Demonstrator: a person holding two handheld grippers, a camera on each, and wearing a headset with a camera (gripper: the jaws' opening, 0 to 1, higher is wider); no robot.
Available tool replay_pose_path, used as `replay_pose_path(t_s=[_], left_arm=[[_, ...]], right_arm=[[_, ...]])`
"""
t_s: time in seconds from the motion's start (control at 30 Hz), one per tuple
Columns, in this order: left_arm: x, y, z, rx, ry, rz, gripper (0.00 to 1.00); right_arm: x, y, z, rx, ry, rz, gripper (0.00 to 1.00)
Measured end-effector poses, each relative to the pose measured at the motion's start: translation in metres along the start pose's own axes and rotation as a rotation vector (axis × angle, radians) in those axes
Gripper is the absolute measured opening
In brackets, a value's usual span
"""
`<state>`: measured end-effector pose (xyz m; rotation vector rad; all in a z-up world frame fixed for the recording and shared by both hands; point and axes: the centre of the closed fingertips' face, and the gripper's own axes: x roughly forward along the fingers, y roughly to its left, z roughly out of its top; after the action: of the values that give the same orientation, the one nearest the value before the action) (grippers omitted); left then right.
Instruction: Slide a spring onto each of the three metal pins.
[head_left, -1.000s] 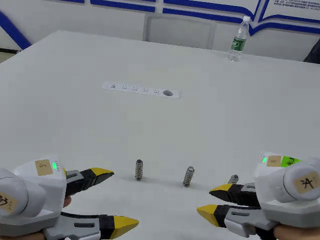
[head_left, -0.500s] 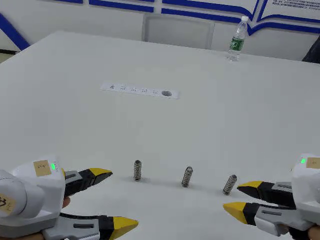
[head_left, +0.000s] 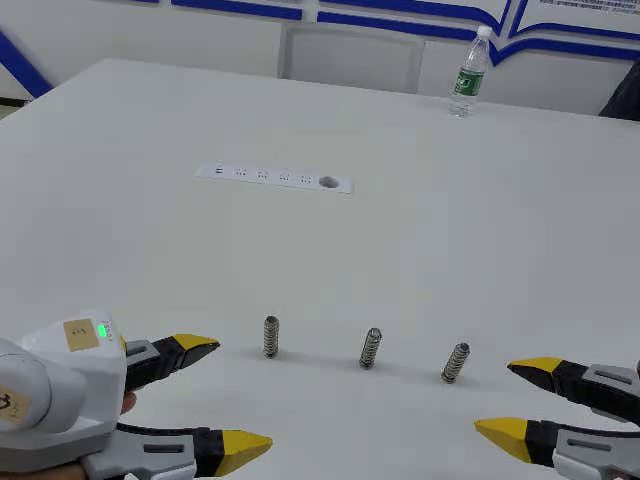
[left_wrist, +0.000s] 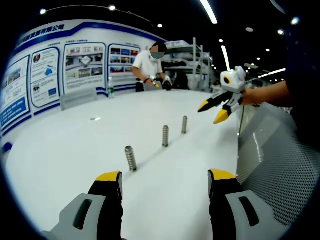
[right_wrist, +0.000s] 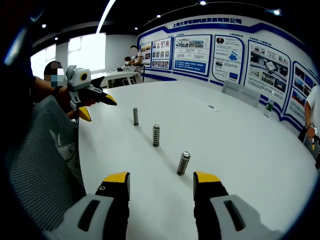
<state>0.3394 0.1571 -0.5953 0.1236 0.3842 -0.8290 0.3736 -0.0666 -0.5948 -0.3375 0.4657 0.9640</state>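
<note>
White table in the head view holds three springs standing in a row between the left gripper and right gripper. Left gripper view: jaws wide, empty. Right gripper view: jaws wide, empty; bumping the nearest spring could tip it.

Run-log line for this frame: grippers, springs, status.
left gripper: open, empty | right gripper: open, empty | springs: three upright in a row on table, untouched | task: appears complete
</note>
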Motion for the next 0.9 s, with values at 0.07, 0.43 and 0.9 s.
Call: replay_pose_path(t_s=[0.07,0.43,0.9], left_arm=[[-0.0003,0.0004,-0.0003,0.000,0.000,0.001,0.71],[-0.0006,0.0027,-0.0040,-0.007,0.002,0.006,0.71],[-0.0007,0.0031,-0.0046,-0.013,0.000,0.012,0.72]], right_arm=[[0.0006,0.0006,-0.0013,0.004,-0.012,0.008,0.55],[0.0027,0.0016,-0.0097,0.003,-0.043,0.017,0.65],[-0.0012,-0.0042,-0.0075,0.025,-0.062,-0.006,0.68]])
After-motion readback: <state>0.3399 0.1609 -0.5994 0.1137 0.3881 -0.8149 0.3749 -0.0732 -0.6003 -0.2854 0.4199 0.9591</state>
